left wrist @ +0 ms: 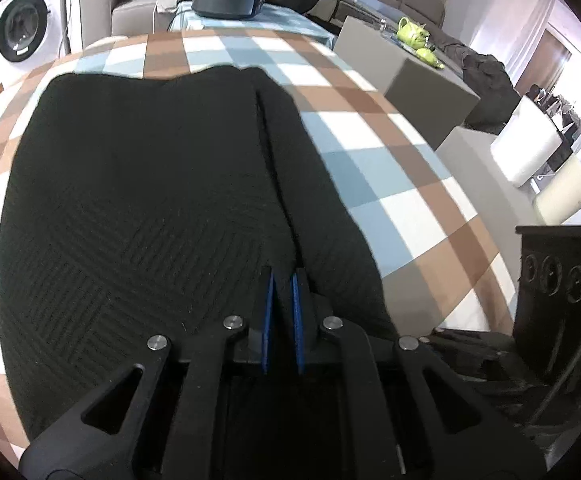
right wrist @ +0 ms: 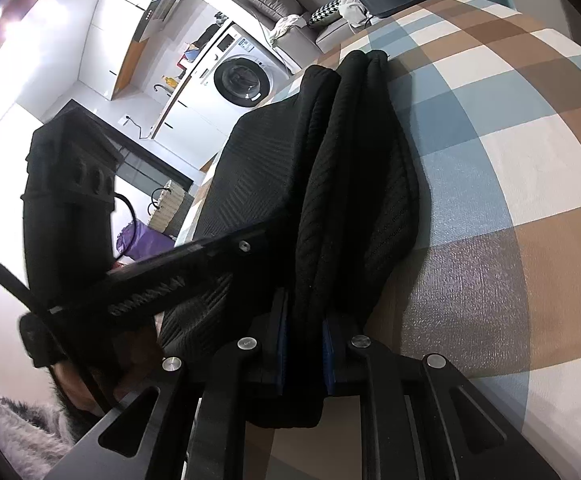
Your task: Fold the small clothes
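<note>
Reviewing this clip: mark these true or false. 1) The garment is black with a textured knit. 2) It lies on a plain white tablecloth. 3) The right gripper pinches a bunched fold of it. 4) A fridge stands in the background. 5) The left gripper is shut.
1) True: the black textured knit garment shows a ribbed pattern.
2) False: it lies on a brown, blue and white checked cloth.
3) True: the right gripper clamps a bunched fold.
4) False: a white washing machine stands there.
5) True: the left gripper is shut on the garment's edge.
</note>
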Demonstrator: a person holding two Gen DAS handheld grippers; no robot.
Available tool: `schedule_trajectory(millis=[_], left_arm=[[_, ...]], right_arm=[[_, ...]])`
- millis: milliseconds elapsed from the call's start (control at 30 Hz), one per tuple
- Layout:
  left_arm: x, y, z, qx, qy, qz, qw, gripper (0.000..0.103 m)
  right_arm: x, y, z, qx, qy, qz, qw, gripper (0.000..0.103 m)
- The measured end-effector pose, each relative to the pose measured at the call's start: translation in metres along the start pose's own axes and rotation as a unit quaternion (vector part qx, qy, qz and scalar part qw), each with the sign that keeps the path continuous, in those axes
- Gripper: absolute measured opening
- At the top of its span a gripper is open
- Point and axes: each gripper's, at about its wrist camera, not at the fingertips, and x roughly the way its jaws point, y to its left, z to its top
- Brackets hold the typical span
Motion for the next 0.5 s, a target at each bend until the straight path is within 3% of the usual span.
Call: schedule_trajectory(millis=[233,367,500], left_arm=[[0.002,0.001,-0.003,0.007,0.012,0.001,0.9999,0.006],[-0.004,0.005,-0.004,-0.008,0.021,-0.022,0.9995,0.007],[-0.02,0.007,-0.007,-0.02,0.022,-0.058,0.9979,0.028]], right_arm=[[-0.004,0.003,0.003,0.012,-0.011,0.0,1.0,0.016],[-0.009,0.006,0.002,0.003,-0.017,0.001,1.0,0.015],[-0.012,0.025,0.0,-0.034,-0.018,0.023,0.999,0.016]])
